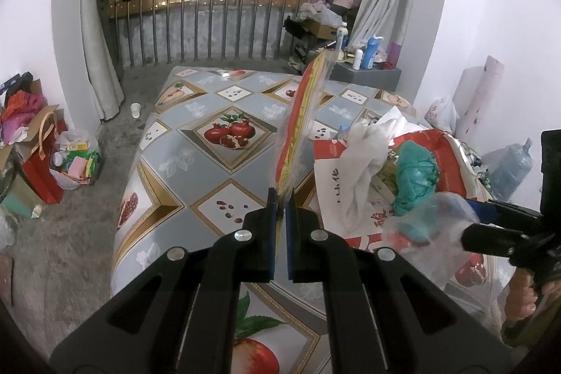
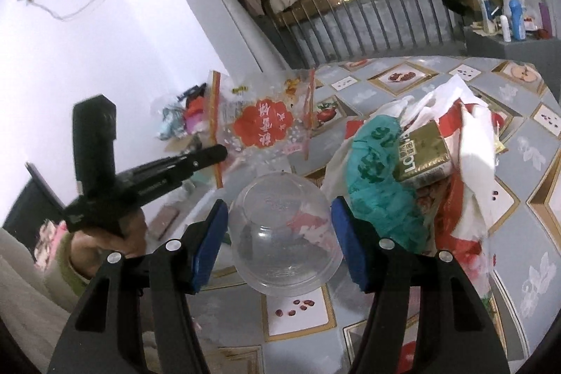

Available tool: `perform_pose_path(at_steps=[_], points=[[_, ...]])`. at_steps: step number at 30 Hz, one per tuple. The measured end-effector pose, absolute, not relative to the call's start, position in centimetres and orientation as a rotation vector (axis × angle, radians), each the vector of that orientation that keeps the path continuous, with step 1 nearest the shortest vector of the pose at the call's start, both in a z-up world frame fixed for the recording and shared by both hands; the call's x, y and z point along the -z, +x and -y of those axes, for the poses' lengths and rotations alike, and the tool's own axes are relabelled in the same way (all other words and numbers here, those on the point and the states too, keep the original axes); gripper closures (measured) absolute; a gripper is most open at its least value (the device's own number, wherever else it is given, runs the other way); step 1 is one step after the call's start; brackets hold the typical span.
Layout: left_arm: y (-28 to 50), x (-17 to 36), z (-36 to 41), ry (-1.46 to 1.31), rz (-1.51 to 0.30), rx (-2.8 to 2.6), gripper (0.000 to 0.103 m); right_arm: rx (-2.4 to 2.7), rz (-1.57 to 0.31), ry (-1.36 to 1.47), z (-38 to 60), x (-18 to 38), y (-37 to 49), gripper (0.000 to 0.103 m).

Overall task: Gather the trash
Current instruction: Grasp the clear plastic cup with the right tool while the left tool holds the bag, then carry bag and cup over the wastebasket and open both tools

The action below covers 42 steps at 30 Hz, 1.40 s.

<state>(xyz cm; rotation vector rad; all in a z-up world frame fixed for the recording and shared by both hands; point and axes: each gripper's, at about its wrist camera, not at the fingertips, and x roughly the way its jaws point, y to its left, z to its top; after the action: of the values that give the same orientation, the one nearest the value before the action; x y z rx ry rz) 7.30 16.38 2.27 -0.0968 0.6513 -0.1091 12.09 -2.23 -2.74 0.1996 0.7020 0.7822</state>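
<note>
Left tool [image 1: 280, 198] was pinched narrow on a clear printed wrapper [image 1: 298, 121], red and yellow, seen edge-on from the left wrist and standing up toward 12 o'clock above the bench [image 1: 210, 114]. From the right wrist the same wrapper [image 2: 261, 125] showed flat, red label with white characters, hanging off the left tool [image 2: 219, 151] at about 10 o'clock. Right tool [image 2: 277, 223] was spread wide with a clear plastic cup [image 2: 284, 233] between its blue pads [image 2: 207, 244]; the cup looked held there, contact at the pads hard to confirm. In the left wrist view the right tool [image 1: 491, 212] came in from 3 o'clock with that cup [image 1: 434, 223] blurred at its tip. Bench wore a grey and gold cloth printed with pomegranates. At 2 o'clock of the right tool sat the trash pile: a teal plastic bag [image 2: 382, 191] just beside the right pad, a gold box [image 2: 420, 156] touching it, a white plastic bag [image 2: 452, 104] and a red and white printed bag [image 2: 455, 226] under them. Same pile showed in the left wrist view, teal bag [image 1: 417, 170] and white bag [image 1: 368, 146] on it. Floor at 9 o'clock had a red gift bag [image 1: 44, 170] and a clear sack of rubbish [image 1: 79, 160], a paper cup [image 1: 135, 110] near the curtain. Bottles [image 1: 368, 53] stood on a grey ledge at 1 o'clock.
</note>
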Motion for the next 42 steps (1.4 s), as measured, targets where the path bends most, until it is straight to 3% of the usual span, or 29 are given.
perform_pose_path(at_steps=[25, 33, 42], points=[[7.5, -8.1, -13.9, -0.042, -0.471, 0.199, 0.100, -0.567, -0.477, 0.363, 11.8, -1.6, 7.4, 0.043], [10.3, -9.8, -8.4, -0.023, -0.469, 0.356, 0.100, -0.394, -0.405, 0.426, 17.9, -1.5, 4.9, 0.043], [13.8, -13.2, 4.1, 0.074, -0.480, 0.673, 0.100, -0.133, -0.313, 0.511, 26.8, -1.3, 1.6, 0.043]])
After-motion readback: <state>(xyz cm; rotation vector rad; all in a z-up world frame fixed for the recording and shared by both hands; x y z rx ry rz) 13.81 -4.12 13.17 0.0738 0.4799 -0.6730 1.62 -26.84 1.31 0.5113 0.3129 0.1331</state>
